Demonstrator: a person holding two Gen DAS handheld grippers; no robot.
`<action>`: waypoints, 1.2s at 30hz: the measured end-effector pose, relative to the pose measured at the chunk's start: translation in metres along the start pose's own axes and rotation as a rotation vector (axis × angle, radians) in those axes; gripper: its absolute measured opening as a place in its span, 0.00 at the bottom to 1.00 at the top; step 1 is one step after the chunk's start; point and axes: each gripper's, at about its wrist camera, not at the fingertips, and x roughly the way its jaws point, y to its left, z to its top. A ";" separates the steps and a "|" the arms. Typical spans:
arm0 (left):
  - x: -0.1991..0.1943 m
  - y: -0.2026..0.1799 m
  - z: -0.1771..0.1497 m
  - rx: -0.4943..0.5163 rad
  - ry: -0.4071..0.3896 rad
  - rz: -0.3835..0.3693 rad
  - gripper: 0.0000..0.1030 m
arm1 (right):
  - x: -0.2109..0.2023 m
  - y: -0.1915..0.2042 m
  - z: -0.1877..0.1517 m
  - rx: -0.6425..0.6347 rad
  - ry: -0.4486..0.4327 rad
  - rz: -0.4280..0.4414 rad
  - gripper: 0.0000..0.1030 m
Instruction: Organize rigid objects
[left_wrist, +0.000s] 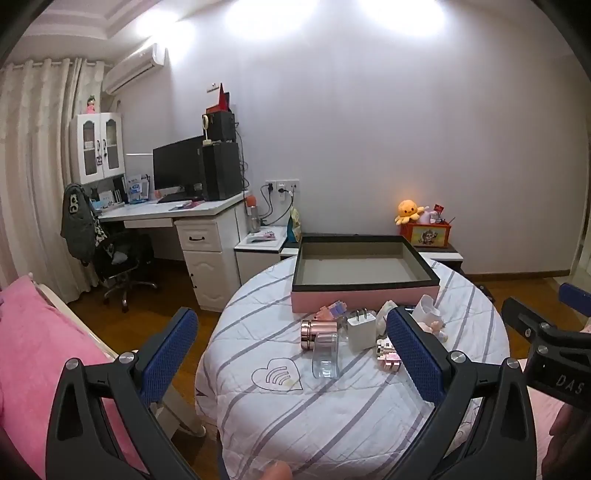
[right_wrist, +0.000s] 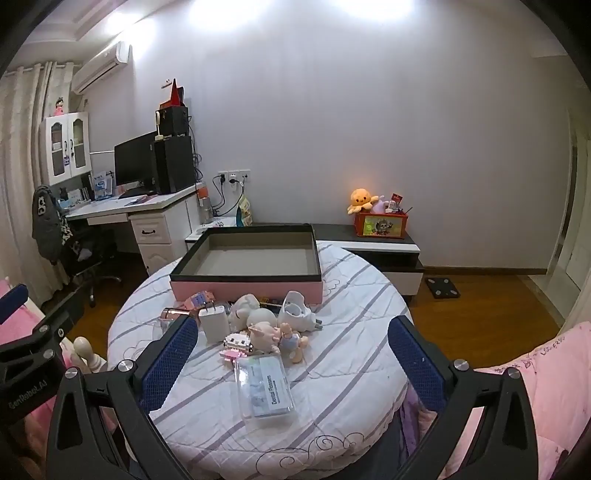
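Note:
A pink box with a black rim (left_wrist: 364, 295) (right_wrist: 245, 286) stands open and empty at the far side of the round table (left_wrist: 332, 406) (right_wrist: 332, 369). In front of it lies a cluster: a rose-gold cylinder (left_wrist: 318, 332), a clear jar (left_wrist: 325, 354), a white charger (left_wrist: 361, 328) (right_wrist: 214, 323), pink block toys (left_wrist: 388, 354) (right_wrist: 236, 345), a piglet figurine (right_wrist: 277, 334), a white cup (right_wrist: 295, 310) and a clear floss case (right_wrist: 264, 391). My left gripper (left_wrist: 291, 358) is open and empty above the near table. My right gripper (right_wrist: 291, 362) is open and empty above the floss case.
A pink bed (left_wrist: 33, 350) lies to the left. A desk with a monitor (left_wrist: 177, 173) and an office chair (left_wrist: 118, 258) stand at the back left. A low cabinet (right_wrist: 380, 251) carries a red toy box (right_wrist: 380, 223). Wood floor surrounds the table.

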 end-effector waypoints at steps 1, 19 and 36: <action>-0.004 0.000 0.001 0.001 -0.009 0.003 1.00 | -0.002 -0.001 0.002 -0.002 -0.006 0.000 1.00; -0.023 0.005 0.007 -0.006 -0.069 0.019 1.00 | -0.012 0.001 0.013 -0.001 -0.035 0.018 1.00; -0.021 0.009 0.007 -0.023 -0.055 0.016 1.00 | -0.013 0.008 0.010 -0.016 -0.035 0.032 1.00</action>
